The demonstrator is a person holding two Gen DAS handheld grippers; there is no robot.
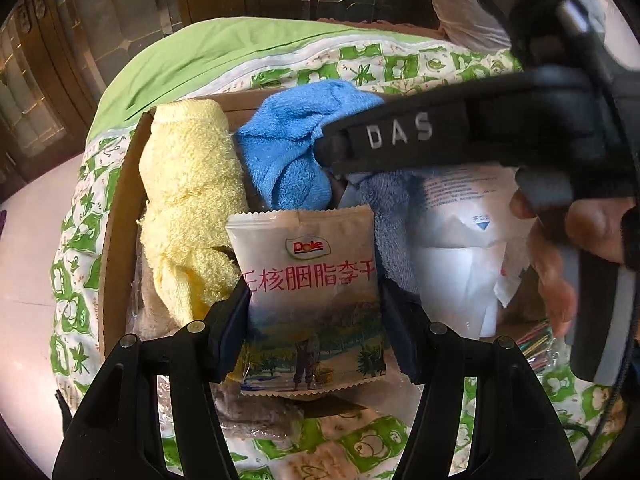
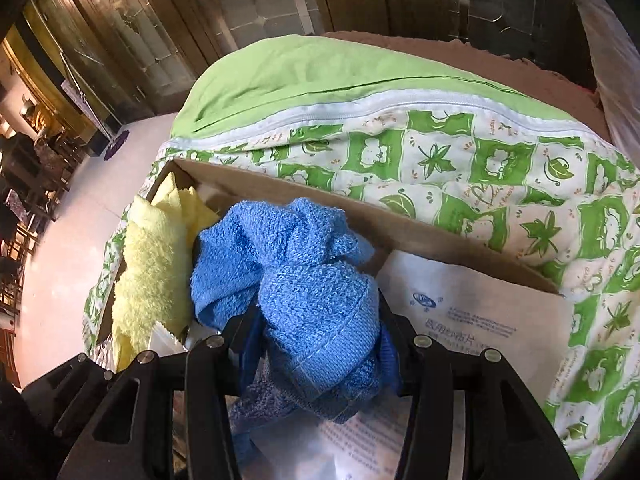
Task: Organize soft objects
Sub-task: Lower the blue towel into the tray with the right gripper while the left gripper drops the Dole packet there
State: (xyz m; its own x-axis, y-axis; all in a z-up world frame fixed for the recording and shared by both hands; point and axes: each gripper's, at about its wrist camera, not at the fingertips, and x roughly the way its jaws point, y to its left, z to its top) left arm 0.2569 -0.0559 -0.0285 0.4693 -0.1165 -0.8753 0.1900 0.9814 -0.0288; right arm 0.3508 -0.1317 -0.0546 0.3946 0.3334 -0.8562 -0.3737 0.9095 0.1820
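Observation:
My left gripper [image 1: 314,316] is shut on a Dole snack packet [image 1: 312,300] and holds it upright over a cardboard box [image 1: 120,208]. A knotted yellow towel [image 1: 192,204] lies in the box at the left. My right gripper [image 2: 316,324] is shut on a knotted blue towel [image 2: 304,280] over the box [image 2: 420,236]. The right gripper also shows in the left wrist view as a black bar marked DAS, reaching in from the right onto the blue towel [image 1: 288,148]. The yellow towel [image 2: 148,276] lies left of the blue one.
The box sits on a green and white patterned quilt [image 2: 500,184] [image 1: 72,280]. A white printed pouch [image 1: 472,248] [image 2: 472,312] and a grey-blue towel [image 1: 392,224] lie in the box at the right. A pale floor [image 2: 72,248] lies to the left.

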